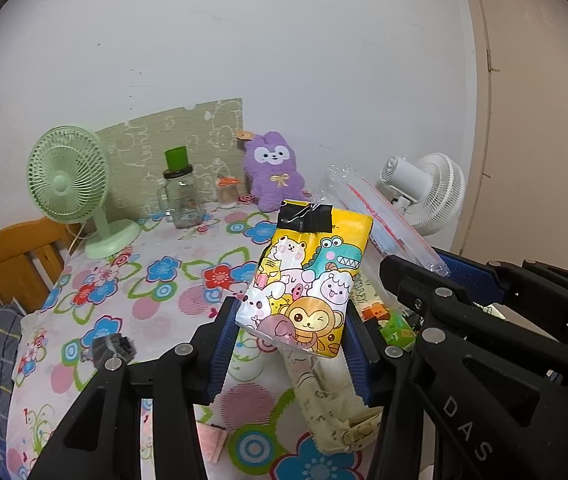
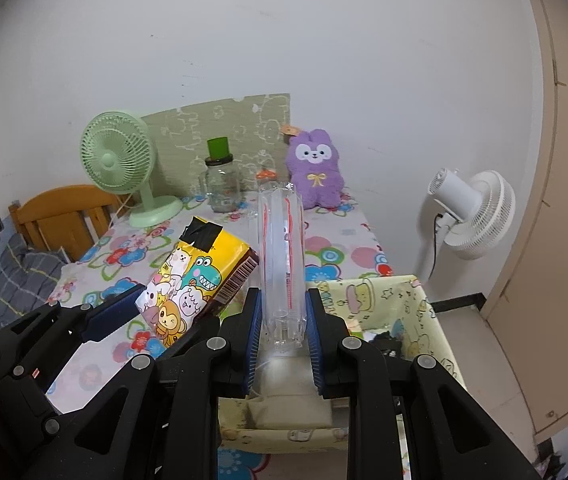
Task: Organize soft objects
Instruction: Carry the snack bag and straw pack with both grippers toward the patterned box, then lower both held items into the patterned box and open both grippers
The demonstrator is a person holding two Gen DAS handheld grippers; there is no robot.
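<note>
My left gripper [image 1: 290,312] is shut on a yellow tissue pack [image 1: 308,276] printed with cartoon animals and patched with black tape, held upright above the table. To its right, my right gripper [image 1: 432,264] is shut on a clear plastic packet [image 1: 368,204] with red lines. In the right wrist view that clear packet [image 2: 283,240] stands edge-on between the blue pads of my right gripper [image 2: 283,300]. The yellow pack [image 2: 192,276] hangs in my left gripper [image 2: 164,316] on the left. A cream cartoon-print fabric bin [image 2: 404,300] sits below both. A purple plush rabbit [image 2: 316,168] leans against the wall.
The table has a flowered cloth [image 1: 144,280]. At its back stand a green desk fan [image 1: 68,184], a glass jar with a green lid [image 1: 182,196] and a small orange-capped jar [image 1: 228,192]. A white floor fan [image 2: 476,212] is on the right, a wooden chair [image 1: 12,256] on the left.
</note>
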